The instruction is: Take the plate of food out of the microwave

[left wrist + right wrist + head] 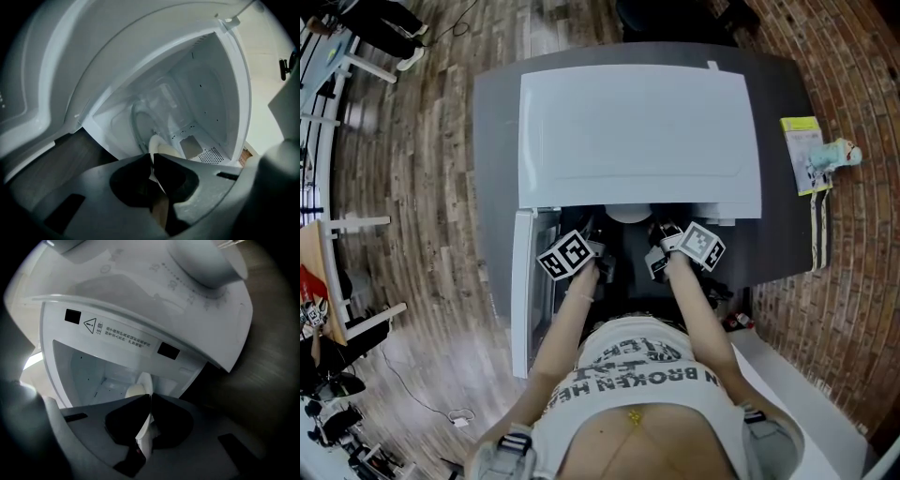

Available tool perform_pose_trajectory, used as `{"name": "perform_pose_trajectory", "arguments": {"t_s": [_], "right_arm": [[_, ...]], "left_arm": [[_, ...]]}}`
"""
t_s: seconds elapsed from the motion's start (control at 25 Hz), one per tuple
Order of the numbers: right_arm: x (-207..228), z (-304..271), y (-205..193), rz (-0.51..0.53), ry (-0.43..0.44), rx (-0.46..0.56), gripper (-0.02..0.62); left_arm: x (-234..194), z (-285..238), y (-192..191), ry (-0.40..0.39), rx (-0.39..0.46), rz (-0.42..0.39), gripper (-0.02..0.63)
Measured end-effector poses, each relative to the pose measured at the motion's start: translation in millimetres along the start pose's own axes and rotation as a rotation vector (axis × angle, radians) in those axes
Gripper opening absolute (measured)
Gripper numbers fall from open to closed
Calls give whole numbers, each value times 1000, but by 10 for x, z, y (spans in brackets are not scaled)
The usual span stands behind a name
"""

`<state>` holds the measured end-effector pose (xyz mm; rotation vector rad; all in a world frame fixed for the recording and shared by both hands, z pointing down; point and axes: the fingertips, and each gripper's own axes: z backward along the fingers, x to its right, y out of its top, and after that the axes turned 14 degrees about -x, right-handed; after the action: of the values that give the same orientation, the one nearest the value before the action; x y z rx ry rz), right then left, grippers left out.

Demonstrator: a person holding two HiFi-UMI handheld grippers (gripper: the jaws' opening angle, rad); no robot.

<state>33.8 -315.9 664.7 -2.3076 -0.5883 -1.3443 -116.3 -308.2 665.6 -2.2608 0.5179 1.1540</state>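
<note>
Pinching the plate [158, 144] from both sides, my two tongs hold its thin rim: the left gripper [152, 158] has its jaws pressed on the near edge, and the right gripper [150, 398] does the same on the other side, where a white strip of rim shows between the dark pads. The plate looks pale cream, smooth and round. It sits inside the cavity of the white microwave [637, 131], close to the front opening. The food on it I cannot make out. The door [522, 291] stands open at the left in the head view. Above the opening there is a warning label [119, 336] with a triangle sign and Chinese characters starting with 注意. Small numbers run around the dial [206, 261]; I read only 30. The microwave stands on a grey table [492, 187].
</note>
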Motion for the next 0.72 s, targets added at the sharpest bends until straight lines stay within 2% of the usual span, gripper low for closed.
{"name": "perform_pose_trajectory", "arguments": {"t_s": [0.12, 0.28, 0.52, 0.72], "right_arm": [[40, 35, -36, -8, -5, -5, 21], [101, 66, -52, -33, -4, -3, 21], [139, 134, -89, -15, -18, -15, 21], [168, 132, -146, -2, -28, -34, 23]], "left_arm": [[8, 18, -48, -24, 11, -10, 28], [-8, 8, -71, -78, 24, 32, 58], [34, -33, -173, -102, -37, -1, 61], [121, -103, -228, -167, -65, -12, 81]]}}
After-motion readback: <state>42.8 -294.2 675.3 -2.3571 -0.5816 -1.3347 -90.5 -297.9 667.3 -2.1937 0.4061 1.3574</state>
